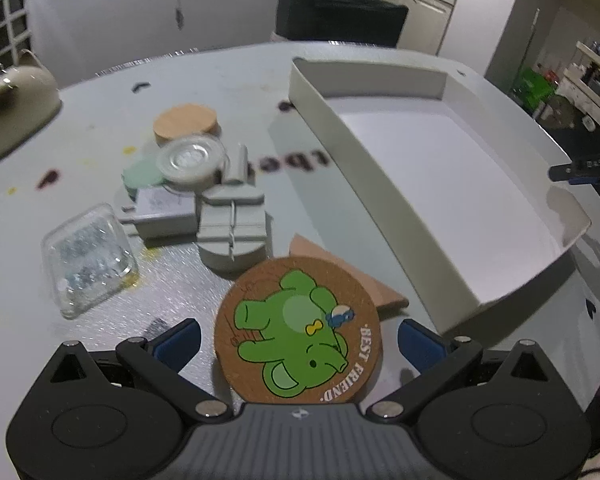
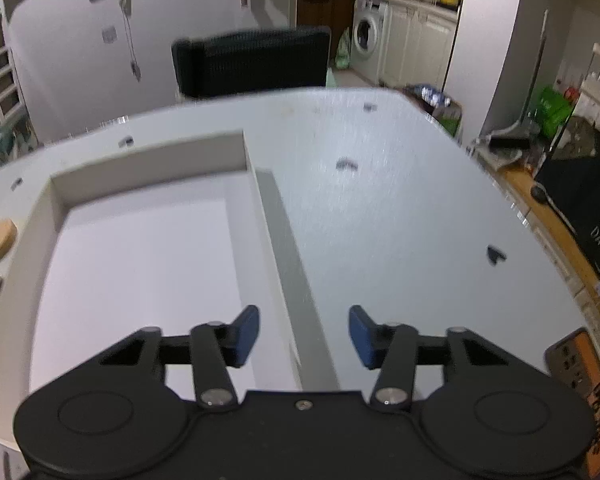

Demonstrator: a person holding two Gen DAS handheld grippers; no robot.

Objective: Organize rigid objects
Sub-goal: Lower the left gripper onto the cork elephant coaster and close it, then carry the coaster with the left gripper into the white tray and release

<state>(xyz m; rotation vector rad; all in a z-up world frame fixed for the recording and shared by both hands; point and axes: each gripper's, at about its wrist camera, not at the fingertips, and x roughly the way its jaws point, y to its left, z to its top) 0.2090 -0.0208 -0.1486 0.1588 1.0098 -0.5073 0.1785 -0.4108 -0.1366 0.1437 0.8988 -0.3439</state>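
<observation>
My left gripper (image 1: 299, 340) hangs open just above the table, pointing steeply down. A round cork coaster (image 1: 300, 332) printed with a green elephant lies between its blue pads (image 1: 180, 340), with a gap on each side. It rests partly on a tan flat piece (image 1: 352, 276). Behind lie a grey slotted block (image 1: 234, 236), a grey charger (image 1: 164, 212), a clear round lid (image 1: 190, 160), a wooden lid (image 1: 186, 122) and a clear box of small metal parts (image 1: 88, 258). An empty white tray (image 1: 364, 184) stands to the right. My right gripper (image 2: 304, 334) is open, straddling the tray's right wall (image 2: 296, 300) without touching it.
A tape dispenser (image 1: 12, 108) sits at the table's far left. A black chair back (image 2: 252, 60) stands beyond the far edge. An orange power strip (image 2: 580, 376) lies at the near right corner. Bare tabletop (image 2: 400, 220) stretches right of the tray.
</observation>
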